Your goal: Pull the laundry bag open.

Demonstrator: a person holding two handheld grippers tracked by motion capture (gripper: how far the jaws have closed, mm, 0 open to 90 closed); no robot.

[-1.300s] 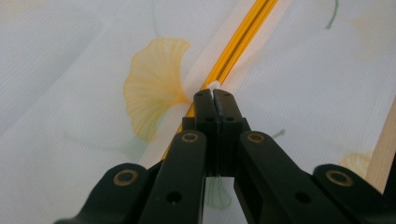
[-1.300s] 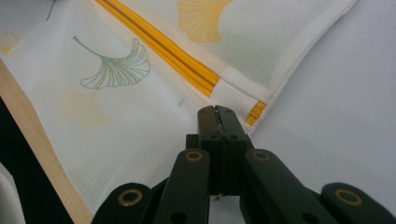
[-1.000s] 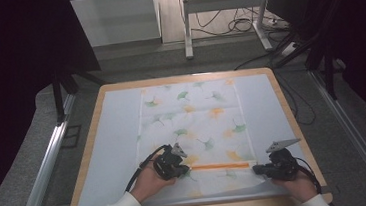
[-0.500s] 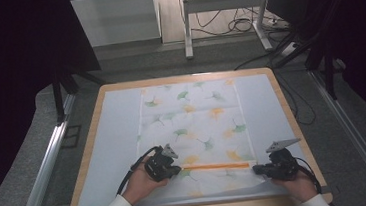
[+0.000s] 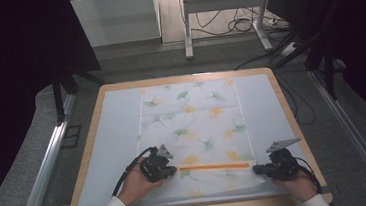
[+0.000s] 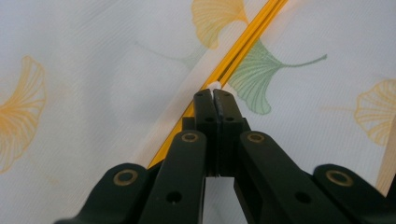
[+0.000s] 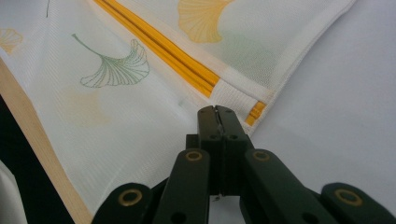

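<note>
The cloth (image 6: 116,70) is a thin, finely woven white fabric, matt, printed with leaves, and its orange zip (image 7: 163,51) looks like glossy plastic, though the close views are soft. The fingers (image 6: 205,112) are matt black, likely plastic, with brass-coloured metal rivets. The desk (image 5: 274,82) has a pale wood rim around a smooth white matt top.

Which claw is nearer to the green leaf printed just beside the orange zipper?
Left. The left claw is at the zipper, next to the green leaf; the right claw is at the zipper's far end.
</note>
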